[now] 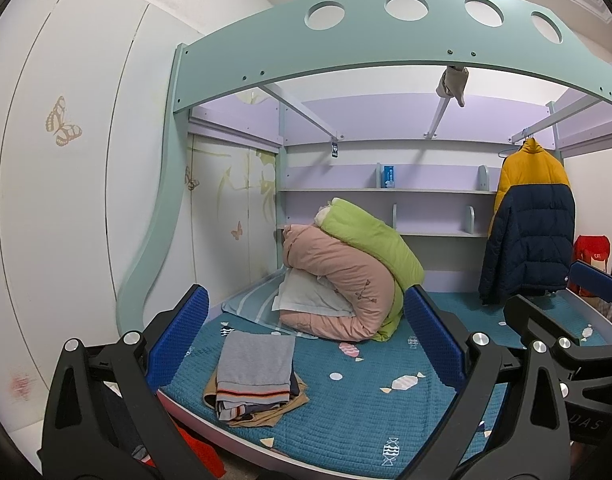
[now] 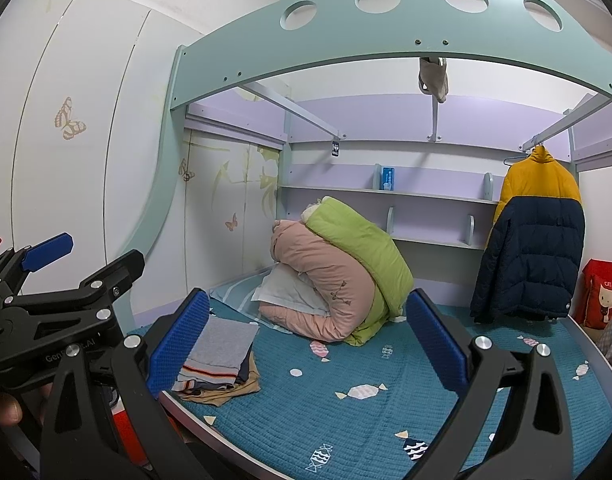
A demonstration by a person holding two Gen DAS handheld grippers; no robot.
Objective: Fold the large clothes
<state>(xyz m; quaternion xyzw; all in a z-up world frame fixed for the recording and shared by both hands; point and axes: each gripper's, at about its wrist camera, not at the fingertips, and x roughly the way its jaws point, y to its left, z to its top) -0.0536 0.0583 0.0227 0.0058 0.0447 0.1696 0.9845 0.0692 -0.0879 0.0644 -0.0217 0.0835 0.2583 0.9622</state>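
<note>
The bed [image 1: 346, 412] is seen under a teal loft frame [image 1: 386, 46]. Rolled pink and green quilts [image 1: 346, 276] are heaped toward its far edge, a yellow-navy jacket [image 1: 530, 232] is hung at its far right corner. Folded clothes [image 1: 254, 376] are stacked at the near left edge. Left gripper [image 1: 306, 340] and right gripper [image 2: 306, 340] are held wide open above the near edge, nothing gripped.

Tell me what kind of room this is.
Most likely a child's bedroom: a bed with a candy-print cover under a loft frame, rolled quilts, a puffer jacket on a rail, and butterfly-decorated wardrobe doors. Both grippers are open and empty.
</note>
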